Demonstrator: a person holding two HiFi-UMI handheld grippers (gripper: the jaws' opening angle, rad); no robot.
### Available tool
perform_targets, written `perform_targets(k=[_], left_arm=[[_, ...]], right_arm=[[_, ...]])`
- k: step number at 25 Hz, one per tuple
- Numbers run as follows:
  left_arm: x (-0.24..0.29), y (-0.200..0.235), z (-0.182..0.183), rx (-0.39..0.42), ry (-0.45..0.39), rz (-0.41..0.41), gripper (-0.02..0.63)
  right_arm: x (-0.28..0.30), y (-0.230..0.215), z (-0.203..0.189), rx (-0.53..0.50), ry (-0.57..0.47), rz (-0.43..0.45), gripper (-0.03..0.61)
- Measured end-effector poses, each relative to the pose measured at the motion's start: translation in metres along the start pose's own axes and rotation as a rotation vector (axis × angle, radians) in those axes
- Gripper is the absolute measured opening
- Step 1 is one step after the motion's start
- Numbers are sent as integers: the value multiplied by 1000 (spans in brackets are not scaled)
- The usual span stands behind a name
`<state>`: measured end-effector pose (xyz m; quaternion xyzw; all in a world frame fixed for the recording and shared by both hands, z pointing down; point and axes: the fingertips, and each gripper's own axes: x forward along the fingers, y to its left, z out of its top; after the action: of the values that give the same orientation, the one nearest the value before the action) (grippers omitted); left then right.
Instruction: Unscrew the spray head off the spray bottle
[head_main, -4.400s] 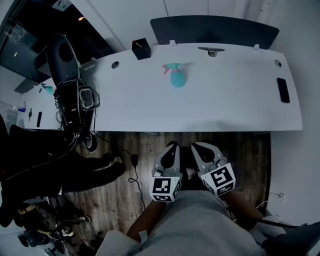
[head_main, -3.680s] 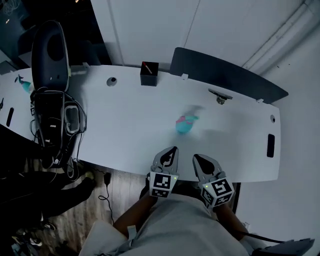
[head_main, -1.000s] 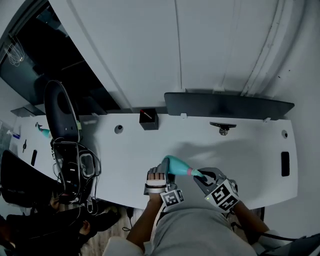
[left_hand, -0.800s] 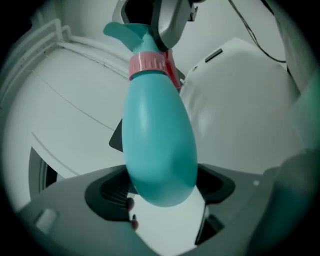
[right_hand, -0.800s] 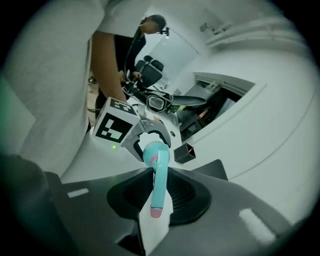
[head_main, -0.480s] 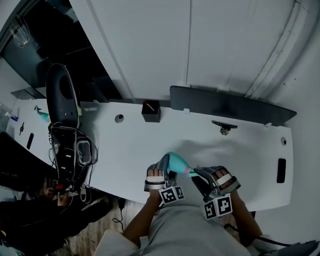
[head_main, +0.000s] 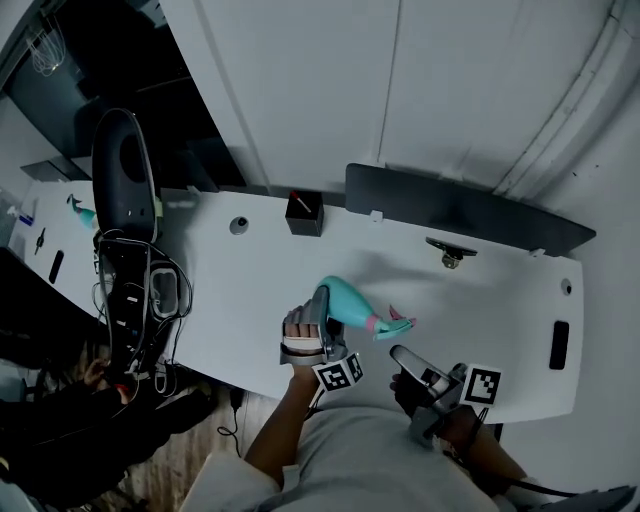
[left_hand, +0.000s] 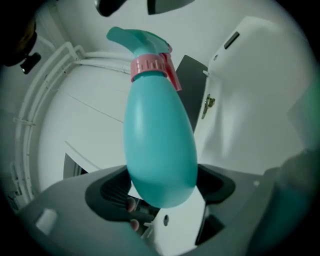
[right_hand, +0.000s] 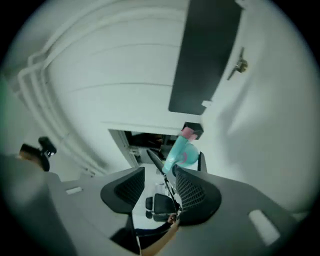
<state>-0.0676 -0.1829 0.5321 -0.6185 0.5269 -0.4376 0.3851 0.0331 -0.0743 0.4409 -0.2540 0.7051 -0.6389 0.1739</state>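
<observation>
left tongs: clamped on spray bottle | right tongs: just opening, empty

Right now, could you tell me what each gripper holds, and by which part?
The left gripper clamps the spray bottle by its wide lower body. The right gripper's jaws have just been opening, with nothing between them.

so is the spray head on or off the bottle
On: the spray head and its pink collar sit on the neck of the teal bottle held in the left gripper.
</observation>
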Motion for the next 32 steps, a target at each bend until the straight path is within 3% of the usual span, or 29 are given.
perform_targets(k=[3,6,9,11,12,14,19,20,21,22,29,31,32], left_arm=[[-4,2,9,48,-34,28,399],[-11,-3,17,112,-67,36,399],[-15,-10,18,150,-65,17,399],[-18,-17,15,148,-56,-21,399],[-19,-21,14,143,-54,-42,399],[-21,-29,14,123,-51,-84,399],[-27,-48,15,-3,-23,-196,399],[-27,-50,14,-16,-14,-203,399],[-27,-50,13,-23,-9,-204,399],[-27,-49,13,-26,-7,-199,399],[-26,-42,12,-49,-10,-176,399],[-24,-39,11,-78,-5,-168,399],[-23,-37,10,-87,1,-160,399]], right_arm=[[5,-26,10,161,-86,-72,213],[6,-43,14,194,-125,-131,208],[10,-51,9,49,-72,-193,108],[13,-50,7,-130,-10,-225,99],[13,-50,7,-270,39,-253,94],[13,-48,5,-677,180,-330,92],[17,-42,-16,-2090,601,-507,91],[17,-44,-20,-2283,655,-514,91],[18,-45,-22,-2396,682,-508,92],[18,-44,-24,-2440,685,-495,91],[20,-38,-24,-2499,604,-467,92],[20,-32,-22,-2430,516,-456,101],[18,-29,-22,-2333,472,-429,146]])
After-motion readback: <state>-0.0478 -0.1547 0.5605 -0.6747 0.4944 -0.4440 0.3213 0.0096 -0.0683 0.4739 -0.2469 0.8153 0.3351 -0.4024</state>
